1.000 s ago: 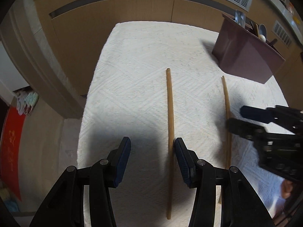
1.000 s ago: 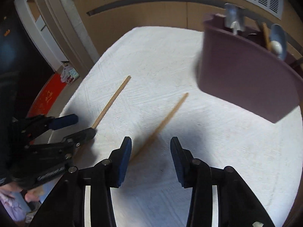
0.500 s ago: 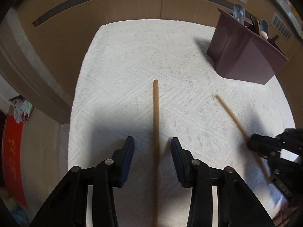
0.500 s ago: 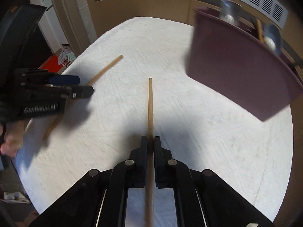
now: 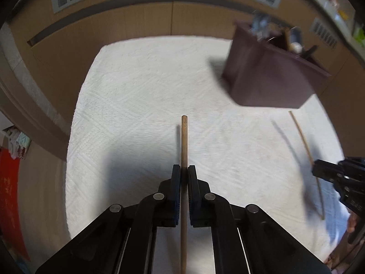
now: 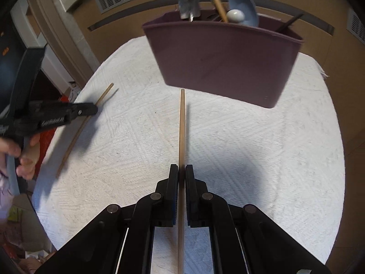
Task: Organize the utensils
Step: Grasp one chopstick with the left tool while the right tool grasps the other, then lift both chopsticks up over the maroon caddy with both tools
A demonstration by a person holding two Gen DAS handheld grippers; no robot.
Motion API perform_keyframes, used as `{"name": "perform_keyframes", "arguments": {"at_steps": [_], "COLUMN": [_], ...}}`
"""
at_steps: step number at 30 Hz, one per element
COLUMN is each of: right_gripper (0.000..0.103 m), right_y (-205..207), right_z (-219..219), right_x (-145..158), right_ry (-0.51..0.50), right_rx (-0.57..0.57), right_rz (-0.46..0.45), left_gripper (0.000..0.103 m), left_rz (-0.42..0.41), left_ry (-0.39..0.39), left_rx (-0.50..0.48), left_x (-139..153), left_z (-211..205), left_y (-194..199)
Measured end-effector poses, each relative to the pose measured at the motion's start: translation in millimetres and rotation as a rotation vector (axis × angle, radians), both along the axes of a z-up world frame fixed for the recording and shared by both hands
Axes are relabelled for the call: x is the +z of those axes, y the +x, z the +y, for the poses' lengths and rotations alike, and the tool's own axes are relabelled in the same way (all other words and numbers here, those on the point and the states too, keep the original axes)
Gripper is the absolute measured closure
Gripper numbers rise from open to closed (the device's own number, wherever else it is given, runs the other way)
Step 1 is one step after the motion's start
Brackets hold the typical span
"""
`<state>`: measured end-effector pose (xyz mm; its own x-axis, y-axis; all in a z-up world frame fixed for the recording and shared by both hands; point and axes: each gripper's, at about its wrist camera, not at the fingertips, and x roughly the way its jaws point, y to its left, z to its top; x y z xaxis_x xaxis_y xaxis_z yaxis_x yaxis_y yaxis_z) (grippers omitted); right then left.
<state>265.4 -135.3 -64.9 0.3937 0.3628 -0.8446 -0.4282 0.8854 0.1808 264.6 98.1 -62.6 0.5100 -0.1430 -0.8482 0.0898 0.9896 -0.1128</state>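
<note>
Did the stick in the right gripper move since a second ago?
Yes. The chopstick, flat and slanted on the white cloth before, now sits clamped in the right gripper, pointing at the purple holder.

A table carried everything, covered by a white textured cloth (image 6: 251, 148) with a woven diamond pattern that hung over the rounded edges. Toward the far side a dark purple utensil holder (image 6: 223, 59) stood directly on the cloth, upright, with several utensils sticking out of its top. Shadows fell across the near part of the cloth.
</note>
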Motion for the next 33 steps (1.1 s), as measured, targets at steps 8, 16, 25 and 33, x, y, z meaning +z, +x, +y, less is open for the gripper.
{"name": "perform_keyframes", "arguments": {"at_steps": [8, 16, 25, 33], "right_gripper": [0.099, 0.099, 0.099, 0.099], "right_y": [-29, -31, -5, 51], "right_z": [-39, -58, -52, -61], "right_x": [37, 127, 245, 225], "right_ry": [0.089, 0.231, 0.229, 0.215], "right_rx": [-0.063, -0.102, -0.102, -0.128], "right_rz": [-0.118, -0.316, -0.643, -0.603], "left_gripper": [0.097, 0.097, 0.097, 0.097], "left_rz": [-0.278, -0.526, -0.836, -0.865], "left_ry": [-0.158, -0.316, -0.342, -0.290], "left_rx": [0.027, -0.016, 0.019, 0.065], "left_x": [65, 166, 241, 210], "left_z": [-22, -46, -70, -78], "left_y": [-50, -25, 23, 73]}}
